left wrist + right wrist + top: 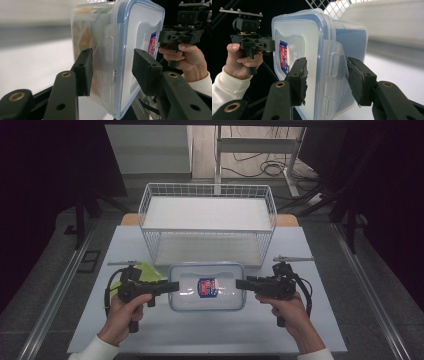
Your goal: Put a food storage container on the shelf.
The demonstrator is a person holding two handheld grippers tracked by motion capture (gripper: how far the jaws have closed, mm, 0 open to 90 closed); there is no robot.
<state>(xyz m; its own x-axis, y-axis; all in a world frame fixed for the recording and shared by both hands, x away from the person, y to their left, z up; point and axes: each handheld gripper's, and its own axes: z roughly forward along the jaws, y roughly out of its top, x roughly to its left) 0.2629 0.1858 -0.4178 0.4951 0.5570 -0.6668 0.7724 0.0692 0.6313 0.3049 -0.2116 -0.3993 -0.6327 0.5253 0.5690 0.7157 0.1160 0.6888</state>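
A clear plastic food container (pixel 207 287) with a blue-rimmed lid and a red and blue label hangs level above the table, held at both short ends. My left gripper (pixel 172 287) is shut on its left end, one pad on the lid and one on the base. The left gripper view shows this grip (pixel 112 71) on the container (pixel 140 30) beside the side clasp. My right gripper (pixel 240 284) is shut on the opposite end in the same way, seen close in the right gripper view (pixel 325 80) on the container (pixel 297 37). Coloured contents show faintly through the wall.
A white two-tier wire basket (pixel 207 231) stands just behind the container at the table's far side. A yellow-green item (pixel 145 270) lies on the pale blue table (pixel 210 330) under the left gripper. A person's hands and white sleeves hold both grippers near the front edge.
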